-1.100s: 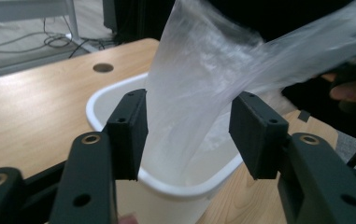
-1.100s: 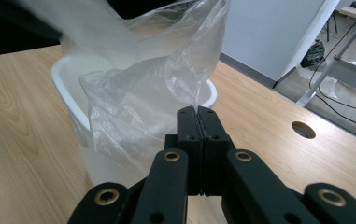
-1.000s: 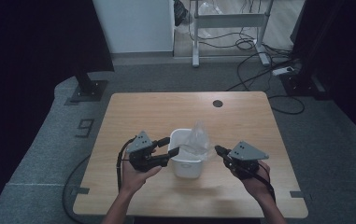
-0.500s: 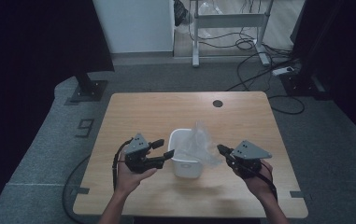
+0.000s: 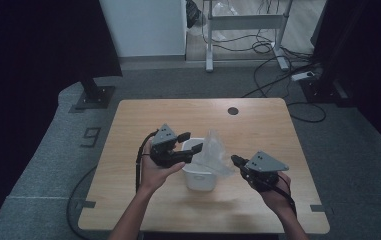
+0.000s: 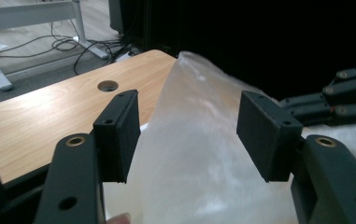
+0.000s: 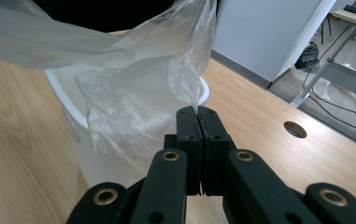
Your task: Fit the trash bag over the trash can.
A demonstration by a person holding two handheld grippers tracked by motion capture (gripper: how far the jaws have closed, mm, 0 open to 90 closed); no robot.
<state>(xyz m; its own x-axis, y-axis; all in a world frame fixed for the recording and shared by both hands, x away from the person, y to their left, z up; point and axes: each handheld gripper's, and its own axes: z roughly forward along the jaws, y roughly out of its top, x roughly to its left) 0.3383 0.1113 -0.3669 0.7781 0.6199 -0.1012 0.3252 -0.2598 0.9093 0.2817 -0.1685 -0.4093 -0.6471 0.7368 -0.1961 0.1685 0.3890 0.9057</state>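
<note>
A light wooden table [image 5: 143, 122] with a round hole; a white bin [image 5: 197, 177] stands on it.

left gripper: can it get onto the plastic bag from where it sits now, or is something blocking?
Probably yes. The left gripper is open with the plastic bag lying between its jaws and nothing in front. The right gripper pinches the bag's other edge, away from it, over the white bin.

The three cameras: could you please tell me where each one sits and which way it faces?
High view: above the person's side, looking forward and down on the table; both forearms, left gripper, right gripper.
Left gripper view: on the left gripper, facing the plastic bag between open jaws.
Right gripper view: on the right gripper, jaws pinching the bag above the white bin.
All share the bag.
</note>
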